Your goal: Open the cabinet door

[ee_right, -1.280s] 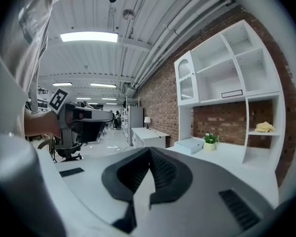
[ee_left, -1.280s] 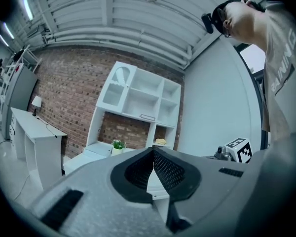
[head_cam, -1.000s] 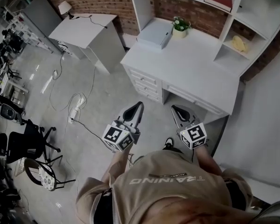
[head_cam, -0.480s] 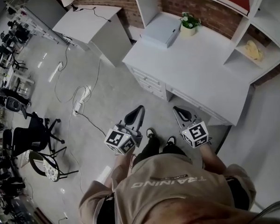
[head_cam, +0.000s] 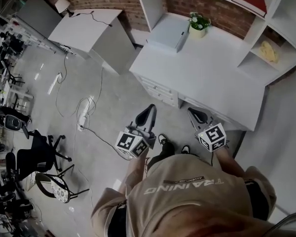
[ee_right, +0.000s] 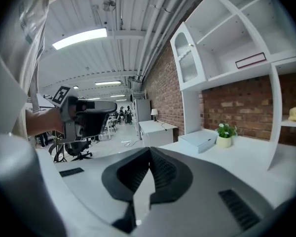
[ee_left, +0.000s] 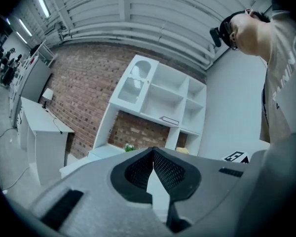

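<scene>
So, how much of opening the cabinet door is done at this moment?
Nothing looks done: the cabinet door on the hutch is closed. In hand: the left hand-held gripper and right hand-held gripper are shut, empty, and held in front of the desk. Left: reach the door, grip it, pull it open.

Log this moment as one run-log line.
stage: before contact | left gripper: shut, empty | right gripper: shut, empty | cabinet door: closed, untouched
</scene>
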Demonstrator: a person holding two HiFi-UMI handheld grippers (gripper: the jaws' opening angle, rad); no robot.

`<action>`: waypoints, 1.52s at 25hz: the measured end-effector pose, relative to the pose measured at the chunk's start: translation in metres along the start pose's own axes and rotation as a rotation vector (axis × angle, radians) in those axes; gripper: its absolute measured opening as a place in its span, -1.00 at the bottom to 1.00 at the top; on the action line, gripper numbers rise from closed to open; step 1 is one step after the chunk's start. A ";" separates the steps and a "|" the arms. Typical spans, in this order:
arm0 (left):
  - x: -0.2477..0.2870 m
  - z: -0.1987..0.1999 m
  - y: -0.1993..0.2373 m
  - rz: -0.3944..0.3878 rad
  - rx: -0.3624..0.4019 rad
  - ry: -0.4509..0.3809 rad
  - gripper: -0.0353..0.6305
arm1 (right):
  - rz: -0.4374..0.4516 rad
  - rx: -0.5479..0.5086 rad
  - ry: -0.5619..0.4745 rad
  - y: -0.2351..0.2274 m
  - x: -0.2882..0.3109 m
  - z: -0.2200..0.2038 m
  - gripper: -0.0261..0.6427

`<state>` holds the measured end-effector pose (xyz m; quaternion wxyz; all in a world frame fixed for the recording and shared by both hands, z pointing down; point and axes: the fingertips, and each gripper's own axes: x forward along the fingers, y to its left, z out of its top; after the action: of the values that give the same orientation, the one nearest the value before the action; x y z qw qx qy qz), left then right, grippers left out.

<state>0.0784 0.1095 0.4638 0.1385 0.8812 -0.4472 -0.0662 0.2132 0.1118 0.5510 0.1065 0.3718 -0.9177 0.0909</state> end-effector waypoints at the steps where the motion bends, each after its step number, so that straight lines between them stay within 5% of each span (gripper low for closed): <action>1: 0.000 0.008 0.008 0.000 0.019 -0.008 -0.87 | -0.008 -0.002 -0.001 -0.001 0.008 0.004 -0.88; 8: 0.006 0.044 0.073 -0.027 0.041 -0.003 -0.87 | -0.072 -0.053 -0.075 -0.002 0.069 0.069 -0.88; 14: 0.006 0.058 0.126 -0.056 0.084 -0.026 -0.87 | -0.138 -0.037 -0.064 -0.001 0.111 0.070 -0.88; 25: 0.021 0.054 0.212 0.001 -0.014 -0.014 -0.87 | -0.173 -0.042 -0.032 -0.027 0.180 0.090 -0.88; 38: 0.135 0.108 0.256 0.016 0.121 0.050 -0.87 | -0.166 0.045 -0.127 -0.143 0.264 0.117 -0.88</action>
<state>-0.0646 -0.1634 0.4390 0.0967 0.8856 -0.4539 -0.0157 0.1136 -0.1926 0.5204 0.0467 0.4537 -0.8865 0.0785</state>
